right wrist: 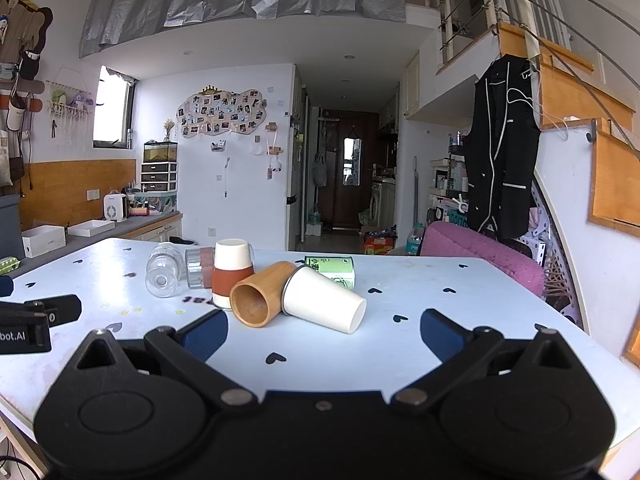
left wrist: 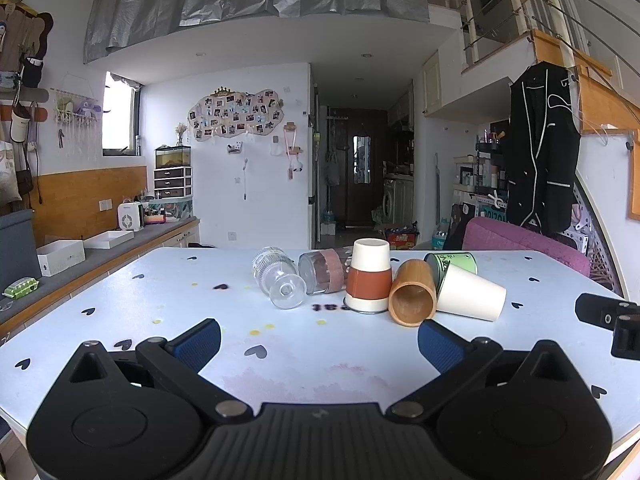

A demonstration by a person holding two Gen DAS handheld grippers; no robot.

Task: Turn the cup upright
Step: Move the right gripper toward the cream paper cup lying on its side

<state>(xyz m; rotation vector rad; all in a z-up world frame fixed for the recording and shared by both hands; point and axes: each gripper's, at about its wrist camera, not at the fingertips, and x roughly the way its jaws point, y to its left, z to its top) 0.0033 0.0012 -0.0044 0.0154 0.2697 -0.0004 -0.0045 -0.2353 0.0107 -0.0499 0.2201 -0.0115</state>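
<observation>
Several cups sit grouped on the white table [left wrist: 160, 304]. A white and rust cup [left wrist: 369, 276] [right wrist: 233, 272] stands upside down. A clear glass [left wrist: 278, 276] [right wrist: 162, 268], a pink-banded glass [left wrist: 326, 272] [right wrist: 199, 266], a bamboo cup [left wrist: 413, 292] [right wrist: 260, 294], a white paper cup [left wrist: 470, 292] [right wrist: 322, 300] and a green cup [left wrist: 460, 262] [right wrist: 334, 268] lie on their sides. My left gripper [left wrist: 320, 340] is open and empty in front of the group. My right gripper [right wrist: 324, 332] is open and empty, just short of the paper cup.
A pink chair [left wrist: 524, 240] [right wrist: 480, 248] stands behind the table's far right. A counter [left wrist: 100, 248] with white boxes runs along the left. The right gripper's body [left wrist: 612, 320] shows at the right edge of the left wrist view; the left gripper's body [right wrist: 32, 324] shows at the left of the right wrist view.
</observation>
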